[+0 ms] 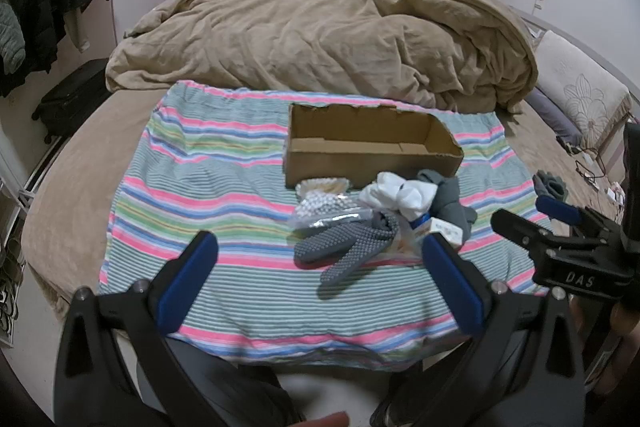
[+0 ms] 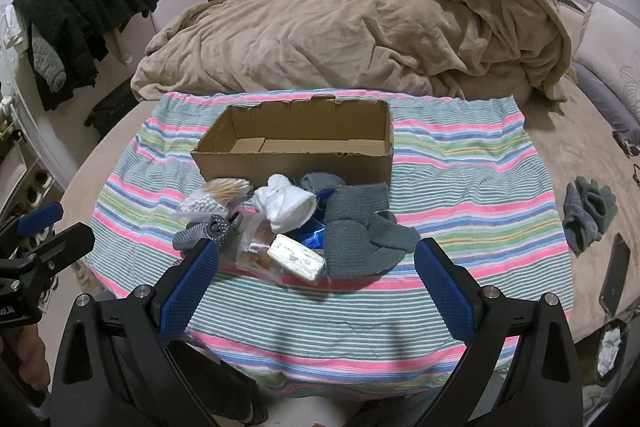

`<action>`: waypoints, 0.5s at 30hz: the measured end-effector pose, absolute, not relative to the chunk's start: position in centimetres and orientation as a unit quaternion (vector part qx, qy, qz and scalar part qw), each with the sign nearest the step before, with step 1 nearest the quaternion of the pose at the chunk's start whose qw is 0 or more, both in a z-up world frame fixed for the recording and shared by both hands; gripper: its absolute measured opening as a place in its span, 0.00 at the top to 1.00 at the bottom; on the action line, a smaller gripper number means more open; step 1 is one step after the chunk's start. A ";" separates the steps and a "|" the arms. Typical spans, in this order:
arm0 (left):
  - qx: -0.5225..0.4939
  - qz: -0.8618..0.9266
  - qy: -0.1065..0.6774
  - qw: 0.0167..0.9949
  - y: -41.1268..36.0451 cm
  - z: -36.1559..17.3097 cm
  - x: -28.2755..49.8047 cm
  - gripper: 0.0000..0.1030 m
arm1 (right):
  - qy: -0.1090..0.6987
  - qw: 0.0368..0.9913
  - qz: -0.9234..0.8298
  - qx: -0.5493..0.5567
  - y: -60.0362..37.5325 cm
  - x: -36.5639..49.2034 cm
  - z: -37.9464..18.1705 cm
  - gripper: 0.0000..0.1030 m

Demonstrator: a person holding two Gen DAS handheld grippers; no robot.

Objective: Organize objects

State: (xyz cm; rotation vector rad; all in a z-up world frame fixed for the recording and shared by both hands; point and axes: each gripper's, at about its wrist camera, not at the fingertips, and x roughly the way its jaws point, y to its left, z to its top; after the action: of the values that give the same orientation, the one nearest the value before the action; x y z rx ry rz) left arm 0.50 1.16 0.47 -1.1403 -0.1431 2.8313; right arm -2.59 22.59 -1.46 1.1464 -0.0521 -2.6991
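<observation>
Beside the open brown cardboard box [image 2: 296,143] lay soft, light grey knitted socks [image 2: 360,227], best pinched mid-fold. Left tongs [image 1: 320,271] and right tongs [image 2: 316,279] stood released, empty.

box [image 2: 296,163] top open, unobstructed | pile [image 2: 296,227] touching its near wall | striped cloth [image 2: 460,187] bare either side

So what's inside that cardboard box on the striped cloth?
Nothing that shows: the cardboard box has only its bare brown floor and flaps in view. Its near wall hides the strip of floor just behind it, so something small there could go unseen.
</observation>
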 end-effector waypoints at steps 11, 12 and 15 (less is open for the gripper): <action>-0.372 0.926 -0.045 0.042 1.2 0.4 0.5 0.01 | -0.018 0.104 -0.915 0.389 22.5 -2.5 -1.5 0.03; -0.373 0.926 -0.045 0.042 1.2 0.4 0.5 0.01 | -0.018 0.105 -0.915 0.389 22.5 -2.6 -1.5 0.03; -0.373 0.926 -0.045 0.042 1.2 0.4 0.5 0.01 | -0.018 0.105 -0.915 0.390 22.5 -2.6 -1.5 0.03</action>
State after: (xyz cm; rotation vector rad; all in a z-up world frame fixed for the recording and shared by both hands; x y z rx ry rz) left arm 0.54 1.20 0.44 -1.1410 -0.1391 2.8341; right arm -2.56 22.53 -1.51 1.1491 -0.0538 -2.6971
